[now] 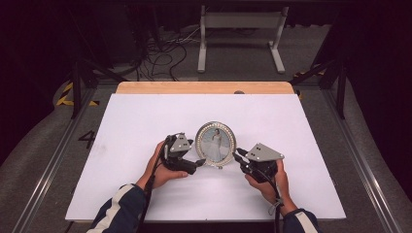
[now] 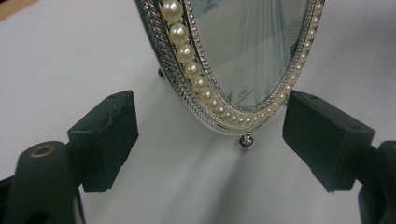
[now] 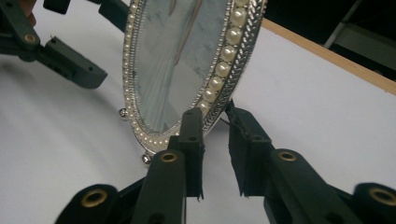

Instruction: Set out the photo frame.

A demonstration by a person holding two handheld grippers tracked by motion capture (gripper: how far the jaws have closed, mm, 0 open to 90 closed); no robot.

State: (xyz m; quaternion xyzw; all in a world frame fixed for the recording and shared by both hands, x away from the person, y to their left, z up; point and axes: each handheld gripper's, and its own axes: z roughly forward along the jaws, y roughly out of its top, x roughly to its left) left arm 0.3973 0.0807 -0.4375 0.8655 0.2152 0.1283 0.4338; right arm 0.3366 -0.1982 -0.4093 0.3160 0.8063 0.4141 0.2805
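Two grippers: both met at one oval picture frame (image 1: 215, 144), one on each side of it.
Frame position: it stood upright on the white tabletop (image 1: 145, 116), nearer the front edge than the back edge, about midway between the left and right edges.
Frame build: silver rim set with pearls, small ball feet under it, a portrait behind glass.
Right gripper (image 3: 215, 119): its jaws were clenched on the frame's lower right rim, one in front and one behind, probably to steady the frame.
Left gripper (image 2: 208, 126): its jaws were released and spread wide, with the frame's bottom rim between them and touching neither.
Likely reason: the pinch on the rim kept the glass untouched while the left lined up a second grip.
Hands: each of the person's hands wrapped a gripper body near the front edge.
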